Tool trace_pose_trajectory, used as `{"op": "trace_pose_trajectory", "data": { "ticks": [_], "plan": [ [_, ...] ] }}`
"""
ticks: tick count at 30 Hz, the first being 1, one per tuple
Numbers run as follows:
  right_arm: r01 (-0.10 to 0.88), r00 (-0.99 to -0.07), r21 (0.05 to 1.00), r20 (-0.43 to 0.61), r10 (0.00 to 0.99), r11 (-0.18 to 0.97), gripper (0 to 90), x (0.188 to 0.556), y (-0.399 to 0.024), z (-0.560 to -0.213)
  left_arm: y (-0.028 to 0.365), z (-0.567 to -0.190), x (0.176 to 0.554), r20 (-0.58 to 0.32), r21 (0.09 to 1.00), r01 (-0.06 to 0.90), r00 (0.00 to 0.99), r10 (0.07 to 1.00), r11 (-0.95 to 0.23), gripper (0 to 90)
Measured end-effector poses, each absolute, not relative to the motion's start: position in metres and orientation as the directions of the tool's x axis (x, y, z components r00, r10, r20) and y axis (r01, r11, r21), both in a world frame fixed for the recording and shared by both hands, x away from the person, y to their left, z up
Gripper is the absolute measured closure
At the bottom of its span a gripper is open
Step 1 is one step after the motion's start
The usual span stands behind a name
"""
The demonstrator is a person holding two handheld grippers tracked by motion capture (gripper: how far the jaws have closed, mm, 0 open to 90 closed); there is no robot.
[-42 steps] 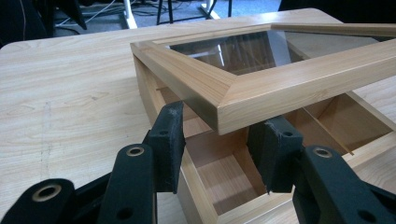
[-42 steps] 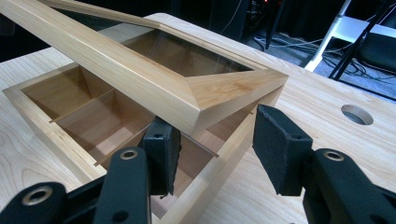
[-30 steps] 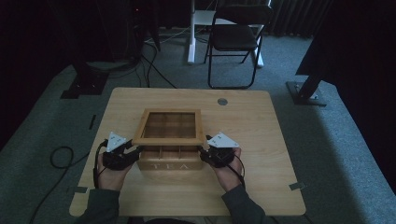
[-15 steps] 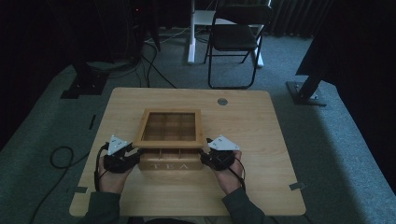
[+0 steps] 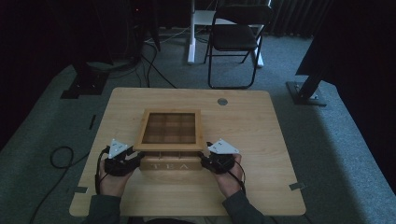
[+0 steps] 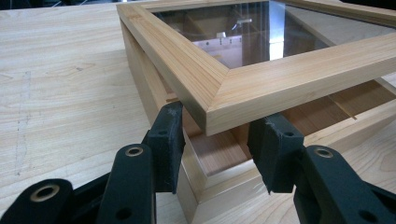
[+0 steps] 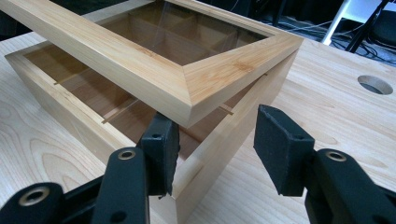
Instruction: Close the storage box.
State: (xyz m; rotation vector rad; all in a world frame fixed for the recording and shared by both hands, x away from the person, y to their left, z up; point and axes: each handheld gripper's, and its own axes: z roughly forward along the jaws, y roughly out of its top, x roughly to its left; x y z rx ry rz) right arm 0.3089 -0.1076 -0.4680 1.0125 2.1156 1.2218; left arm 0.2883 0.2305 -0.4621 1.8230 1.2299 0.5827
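Both black two-jaw grippers, left (image 5: 135, 158) and right (image 5: 204, 159), jaws apart, straddling front corners of glass-paned wooden lid (image 5: 170, 129), propped ajar over square wooden tea box (image 5: 171, 165) at near middle of light wooden table (image 5: 261, 140); grip uncertain.

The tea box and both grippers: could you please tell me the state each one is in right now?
Tea box: upright on the table, partly open.
Lid: glass-paned, front edge raised off the box, tilted.
Left gripper: jaws open, astride the lid's front corner, propping it from below.
Right gripper: jaws open, one under the lid's other front corner.
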Motion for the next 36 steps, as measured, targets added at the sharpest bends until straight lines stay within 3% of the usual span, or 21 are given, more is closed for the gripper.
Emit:
{"op": "trace_pose_trajectory", "data": {
  "ticks": [36],
  "plan": [
    [0.399,-0.601,0.856,-0.025,0.799,0.328,49.4,0.300,-0.111,-0.483,0.229,-0.478,0.277,-0.066,0.828,0.533,0.404,0.912,-0.176,56.0]
  ]
}}
